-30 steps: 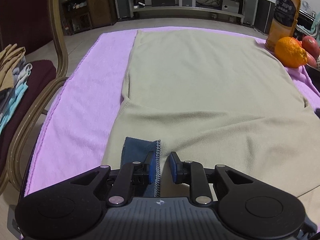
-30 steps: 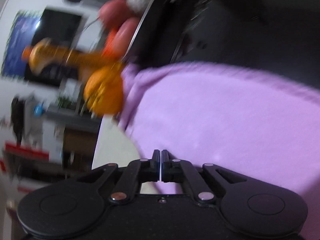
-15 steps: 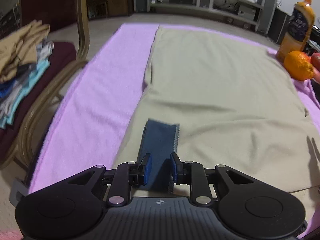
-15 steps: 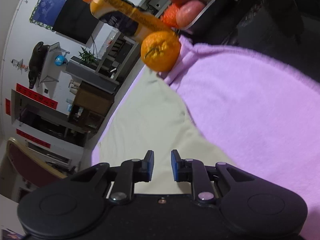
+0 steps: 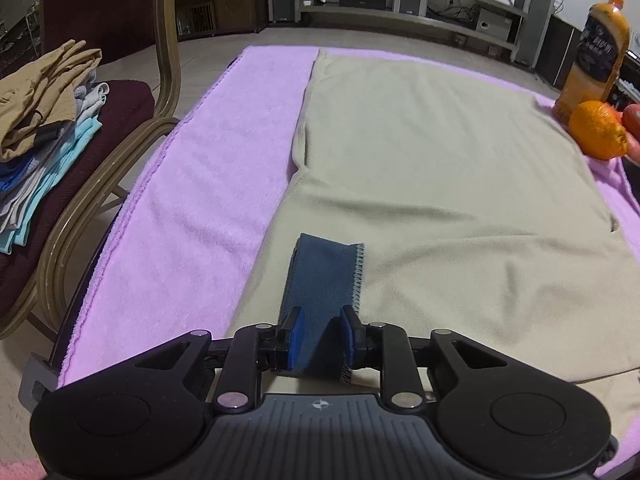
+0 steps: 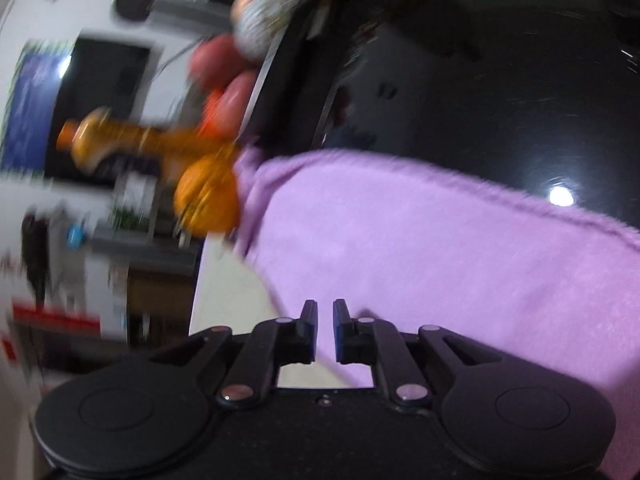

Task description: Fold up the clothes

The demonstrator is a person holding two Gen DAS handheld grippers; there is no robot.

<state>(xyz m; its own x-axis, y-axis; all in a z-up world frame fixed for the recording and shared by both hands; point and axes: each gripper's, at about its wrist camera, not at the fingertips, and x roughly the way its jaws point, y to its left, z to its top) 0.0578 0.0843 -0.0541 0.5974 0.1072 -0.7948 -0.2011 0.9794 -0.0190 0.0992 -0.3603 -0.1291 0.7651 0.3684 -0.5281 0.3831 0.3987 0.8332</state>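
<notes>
My left gripper (image 5: 319, 334) is closing on the blue collar (image 5: 322, 280) of the beige shirt (image 5: 440, 184), spread on the purple towel (image 5: 192, 216). My right gripper (image 6: 325, 330), closing empty, risks missing the hem in this blur.

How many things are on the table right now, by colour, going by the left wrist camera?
Purple: 1, the towel
Beige: 1, the garment
Dark blue: 1, the cloth strip
Orange: 2, the juice bottle and the orange
Red: 1 fruit, partly cut off
Total: 6
</notes>
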